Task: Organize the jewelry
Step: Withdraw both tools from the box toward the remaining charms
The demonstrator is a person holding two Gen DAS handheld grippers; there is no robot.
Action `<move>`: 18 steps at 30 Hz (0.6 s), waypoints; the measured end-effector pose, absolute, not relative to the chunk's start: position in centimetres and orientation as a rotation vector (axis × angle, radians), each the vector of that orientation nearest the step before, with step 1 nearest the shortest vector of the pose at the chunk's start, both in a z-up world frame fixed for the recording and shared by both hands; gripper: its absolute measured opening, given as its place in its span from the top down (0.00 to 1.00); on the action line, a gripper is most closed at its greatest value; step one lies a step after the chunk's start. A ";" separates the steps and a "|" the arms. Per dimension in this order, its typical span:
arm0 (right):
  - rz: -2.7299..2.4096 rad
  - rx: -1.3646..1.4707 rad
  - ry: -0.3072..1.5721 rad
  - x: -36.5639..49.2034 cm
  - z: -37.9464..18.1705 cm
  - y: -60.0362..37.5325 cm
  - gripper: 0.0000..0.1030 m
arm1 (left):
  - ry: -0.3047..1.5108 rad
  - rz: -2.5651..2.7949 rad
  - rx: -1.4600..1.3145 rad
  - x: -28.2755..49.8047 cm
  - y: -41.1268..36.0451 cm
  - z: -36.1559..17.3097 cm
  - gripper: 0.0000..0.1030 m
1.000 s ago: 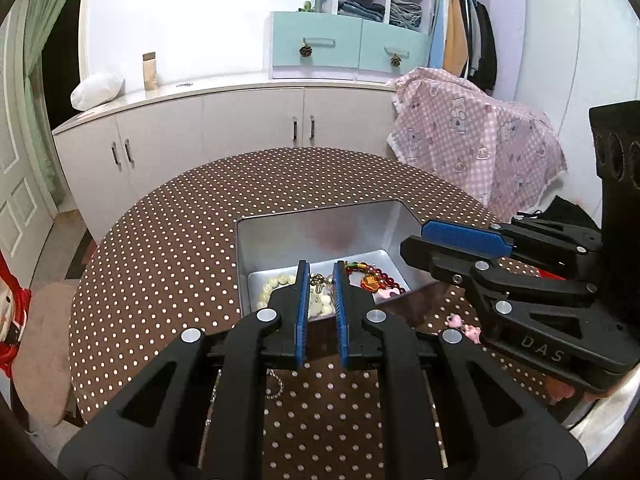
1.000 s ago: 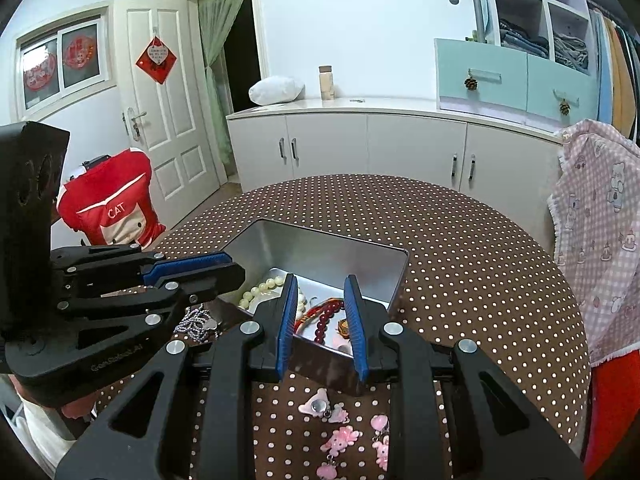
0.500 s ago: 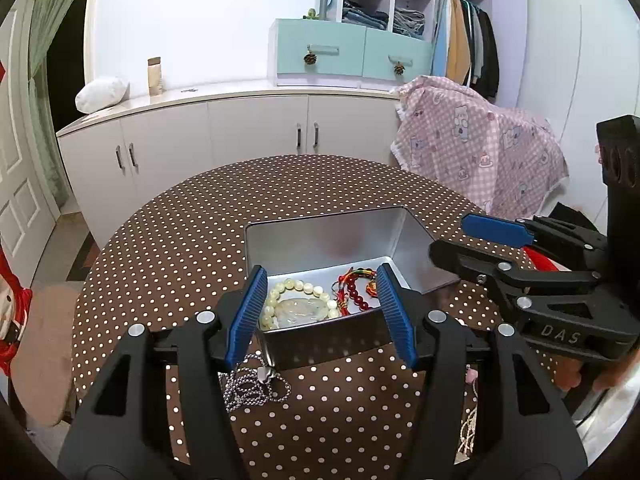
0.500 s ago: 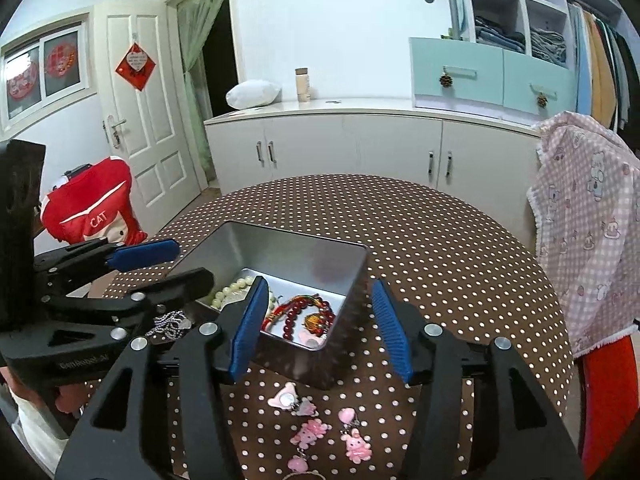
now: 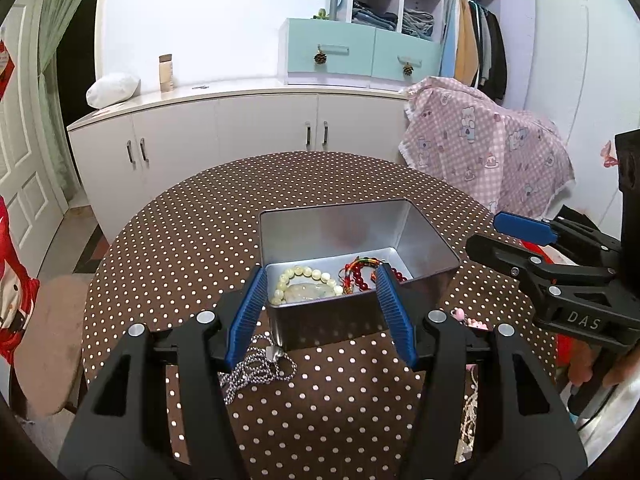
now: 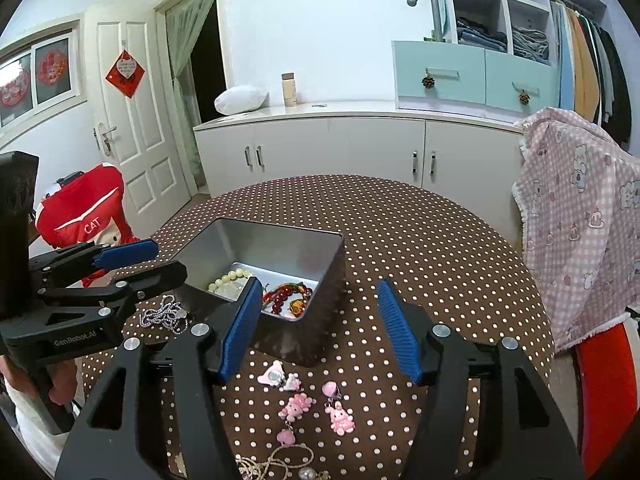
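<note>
Both grippers hang over the near side of the polka-dot table (image 5: 192,240), jaws spread and nothing between the pads; each has just been opening. The left gripper (image 5: 320,312) frames the near wall of the metal tin (image 5: 332,320), and the right gripper (image 6: 320,320) sits over the tin's right corner.

Already in the tin lie a pale bead bracelet (image 5: 306,278) and a red bead bracelet (image 5: 360,276). Loose on the cloth are a silver ball chain (image 5: 256,372), heaped just beside the tin's near-left corner, and a cluster of pink charms (image 6: 308,404) in front of the tin, with a beaded cord (image 6: 276,460) nearer the lower edge — partly cut off there, so what it is exactly I cannot say.

The chain looks light and limp: it will likely sag and slither, so pinching the densest part of the heap, or its small pendant, seems safer than a single strand. The pink charms appear to be hard little plastic pieces on clips — light, perhaps slippery, best taken across a flat body rather than by a dangling link. The tin is probably stiff but light enough to skid if nudged.

Readable writing: "GenRobot.AI" on the left gripper's side, "DAS" on the right gripper's, and "CAT" on the red bag (image 6: 86,216) by the door
</note>
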State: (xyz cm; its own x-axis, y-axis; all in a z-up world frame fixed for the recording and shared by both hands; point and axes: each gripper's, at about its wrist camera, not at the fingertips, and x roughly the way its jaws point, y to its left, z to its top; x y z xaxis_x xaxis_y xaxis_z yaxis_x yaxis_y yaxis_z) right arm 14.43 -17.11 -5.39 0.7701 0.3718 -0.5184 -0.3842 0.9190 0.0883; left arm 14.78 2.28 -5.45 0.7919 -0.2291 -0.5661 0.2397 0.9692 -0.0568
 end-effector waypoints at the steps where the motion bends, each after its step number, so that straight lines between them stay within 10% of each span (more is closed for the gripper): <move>1: 0.406 -0.021 0.558 14.3 -5.5 -17.3 0.44 | 0.607 -0.253 0.019 14.7 2.3 -5.5 0.45; 18: 0.342 0.015 0.614 13.0 -7.6 -20.7 0.42 | 0.713 -0.376 0.031 13.8 -1.7 -7.9 0.43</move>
